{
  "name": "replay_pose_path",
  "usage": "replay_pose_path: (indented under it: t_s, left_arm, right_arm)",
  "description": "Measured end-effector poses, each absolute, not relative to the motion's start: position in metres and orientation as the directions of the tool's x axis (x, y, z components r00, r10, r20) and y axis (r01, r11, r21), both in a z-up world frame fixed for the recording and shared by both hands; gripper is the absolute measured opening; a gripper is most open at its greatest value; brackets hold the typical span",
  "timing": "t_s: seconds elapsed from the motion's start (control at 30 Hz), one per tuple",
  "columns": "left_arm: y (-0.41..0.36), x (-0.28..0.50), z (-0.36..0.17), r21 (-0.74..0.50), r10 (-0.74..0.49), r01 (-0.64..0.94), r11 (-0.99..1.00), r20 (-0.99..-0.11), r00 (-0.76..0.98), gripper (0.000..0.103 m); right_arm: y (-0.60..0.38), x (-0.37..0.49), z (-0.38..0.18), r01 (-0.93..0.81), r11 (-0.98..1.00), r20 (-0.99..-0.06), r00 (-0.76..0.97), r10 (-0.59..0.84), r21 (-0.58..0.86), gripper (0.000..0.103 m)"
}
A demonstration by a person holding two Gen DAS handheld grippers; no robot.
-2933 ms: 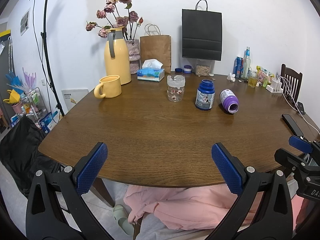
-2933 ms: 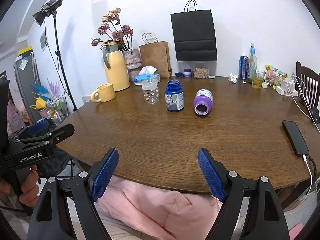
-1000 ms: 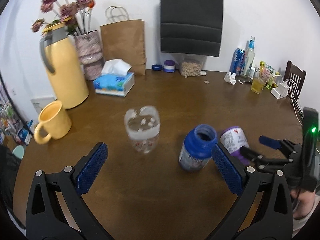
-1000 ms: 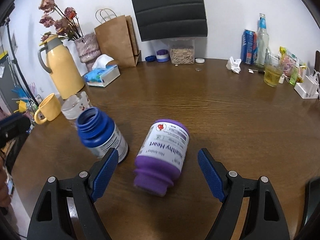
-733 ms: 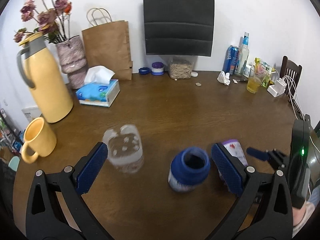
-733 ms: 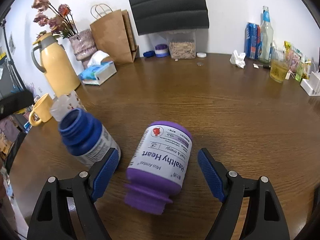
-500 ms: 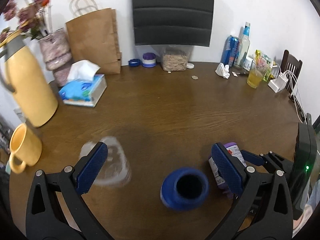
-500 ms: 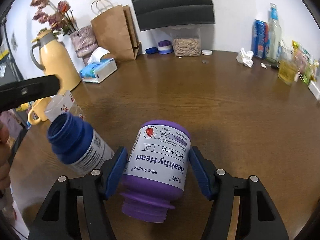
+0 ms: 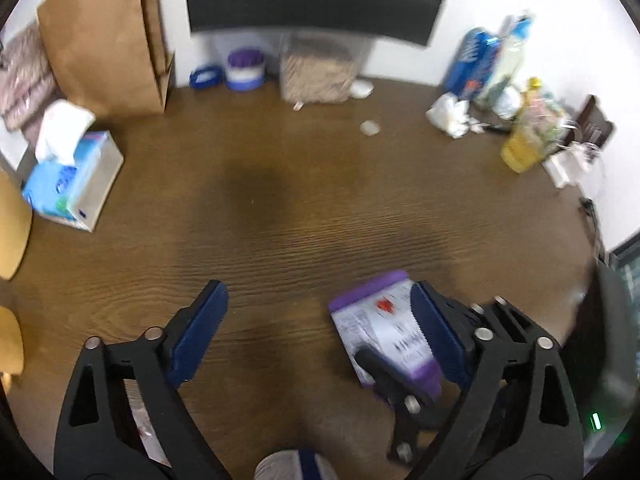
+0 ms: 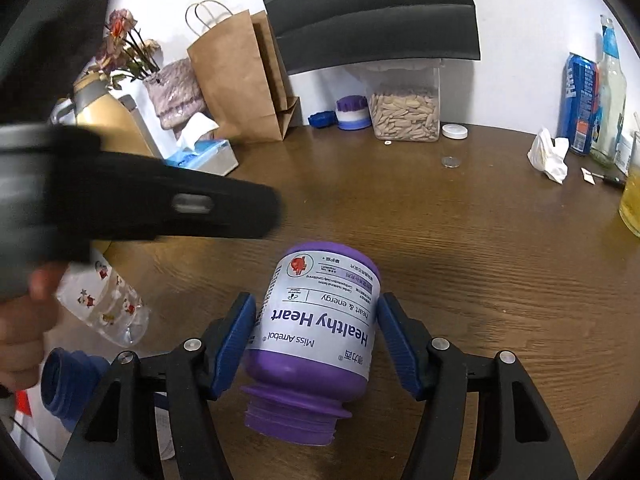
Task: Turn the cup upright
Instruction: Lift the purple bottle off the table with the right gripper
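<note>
The purple jar [image 10: 320,320] with a white "Healthy Heart" label lies on its side on the brown table [image 10: 480,240], open mouth toward the right wrist camera. My right gripper [image 10: 316,320] has both blue pads pressed on the jar's sides. In the left wrist view the same jar [image 9: 380,320] lies low on the right, partly behind my own right finger. My left gripper [image 9: 316,296] hovers open over bare table beside the jar, with nothing between its fingers. Its black body [image 10: 160,208] crosses the right wrist view, blurred.
A blue jar [image 10: 68,388] and a clear patterned glass [image 10: 104,304] stand just left of the purple jar. A tissue box [image 9: 72,184], brown paper bag [image 9: 104,40], seed container [image 10: 404,116], bottles and a yellow drink [image 9: 520,152] line the far edge.
The right gripper's fingers have closed from open onto the purple jar. The left gripper has swept forward past the blue jar and glass, which have dropped to the frame's bottom.
</note>
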State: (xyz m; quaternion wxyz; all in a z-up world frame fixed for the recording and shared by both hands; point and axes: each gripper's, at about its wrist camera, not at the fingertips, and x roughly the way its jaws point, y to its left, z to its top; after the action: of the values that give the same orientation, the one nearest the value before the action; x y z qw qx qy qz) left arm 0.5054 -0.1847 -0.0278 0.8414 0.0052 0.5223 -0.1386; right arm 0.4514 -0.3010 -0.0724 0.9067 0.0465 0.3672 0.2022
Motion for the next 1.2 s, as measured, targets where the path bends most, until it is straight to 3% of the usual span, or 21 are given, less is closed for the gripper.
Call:
replay_pose_path:
  t_s: [0.13, 0.2, 0.47, 0.57, 0.97, 1.03, 1.2]
  left_arm:
    - [-0.198, 0.520, -0.044, -0.178, -0.254, 0.247, 0.953, -0.911, 0.326, 0.076]
    - [-0.207, 0.519, -0.045, -0.141, -0.230, 0.276, 0.951, -0.918, 0.323, 0.076]
    - [-0.214, 0.511, -0.040, -0.020, -0.147, 0.311, 0.950, -0.909, 0.391, 0.079]
    - [-0.212, 0.495, -0.037, 0.055, -0.086, 0.292, 0.955, -0.889, 0.449, 0.078]
    - [-0.182, 0.402, -0.007, 0.115, -0.033, 0.177, 0.977, -0.748, 0.662, 0.078]
    - [-0.179, 0.395, -0.005, 0.128, -0.007, 0.145, 0.981, -0.728, 0.686, 0.078]
    - [-0.193, 0.427, -0.012, 0.141, -0.029, 0.256, 0.956, -0.825, 0.564, 0.078]
  right_arm:
    - [-0.302, 0.444, -0.070, -0.330, 0.925, -0.643, 0.671, 0.369, 0.187, 0.071]
    - [-0.301, 0.439, -0.069, -0.336, 0.928, -0.650, 0.672, 0.354, 0.158, 0.079]
    - [-0.317, 0.429, -0.067, -0.332, 0.933, -0.646, 0.683, 0.341, 0.141, 0.079]
    - [-0.319, 0.426, -0.072, -0.328, 0.932, -0.654, 0.674, 0.344, 0.153, 0.079]
    - [-0.299, 0.417, -0.079, -0.413, 0.900, -0.663, 0.637, 0.393, 0.136, 0.079]
    - [-0.298, 0.415, -0.079, -0.418, 0.899, -0.660, 0.641, 0.393, 0.130, 0.070]
    - [-0.298, 0.414, -0.079, -0.434, 0.891, -0.659, 0.633, 0.407, 0.133, 0.070]
